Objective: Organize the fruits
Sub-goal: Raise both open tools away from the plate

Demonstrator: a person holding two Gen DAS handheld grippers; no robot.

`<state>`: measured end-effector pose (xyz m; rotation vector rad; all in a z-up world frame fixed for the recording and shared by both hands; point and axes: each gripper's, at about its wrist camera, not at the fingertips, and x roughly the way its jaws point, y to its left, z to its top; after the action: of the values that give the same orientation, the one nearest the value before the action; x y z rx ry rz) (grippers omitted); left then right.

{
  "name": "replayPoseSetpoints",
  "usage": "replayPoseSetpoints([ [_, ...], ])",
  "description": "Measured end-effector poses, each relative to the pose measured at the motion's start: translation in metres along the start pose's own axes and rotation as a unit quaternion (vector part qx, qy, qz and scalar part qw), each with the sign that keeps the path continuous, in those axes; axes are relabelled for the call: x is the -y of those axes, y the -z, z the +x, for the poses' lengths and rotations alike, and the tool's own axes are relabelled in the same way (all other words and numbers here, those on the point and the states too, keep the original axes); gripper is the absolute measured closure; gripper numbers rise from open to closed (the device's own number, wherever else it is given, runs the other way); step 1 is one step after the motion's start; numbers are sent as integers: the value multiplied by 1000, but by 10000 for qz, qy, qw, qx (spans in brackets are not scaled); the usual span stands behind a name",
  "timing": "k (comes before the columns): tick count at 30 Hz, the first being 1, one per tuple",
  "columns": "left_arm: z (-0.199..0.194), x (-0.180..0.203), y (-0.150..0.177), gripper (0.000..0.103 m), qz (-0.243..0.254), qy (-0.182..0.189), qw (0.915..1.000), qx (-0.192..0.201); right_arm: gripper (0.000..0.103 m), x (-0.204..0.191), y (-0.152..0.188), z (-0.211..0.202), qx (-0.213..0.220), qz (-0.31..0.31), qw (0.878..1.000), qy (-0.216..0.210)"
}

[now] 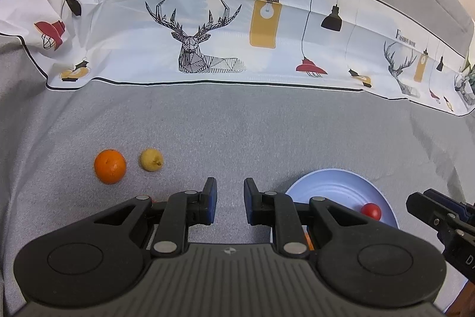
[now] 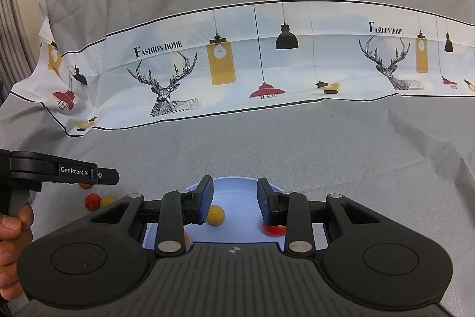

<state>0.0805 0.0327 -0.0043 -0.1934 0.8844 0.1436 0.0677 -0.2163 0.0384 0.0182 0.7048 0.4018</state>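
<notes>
Left gripper: black two-finger tool with blue pads, pitched steeply downward, jaws parted by a narrow gap with nothing between them; in the right wrist view its body enters from 9 o'clock, lying roughly level across the frame, gripped at the handle by a bare hand at 8 o'clock. Right gripper: same build, tilted downward less steeply, jaws parted a little wider and empty, blue pads clear of any contact; in the left wrist view its tip shows at 4 o'clock.
</notes>
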Motion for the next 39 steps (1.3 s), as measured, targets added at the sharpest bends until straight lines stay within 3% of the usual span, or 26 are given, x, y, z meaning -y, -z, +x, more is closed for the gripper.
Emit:
replayPoseSetpoints([
  [39, 0, 0, 0, 82, -1, -27, 10000, -17, 69, -4, 2, 2, -43, -34, 10000, -27],
])
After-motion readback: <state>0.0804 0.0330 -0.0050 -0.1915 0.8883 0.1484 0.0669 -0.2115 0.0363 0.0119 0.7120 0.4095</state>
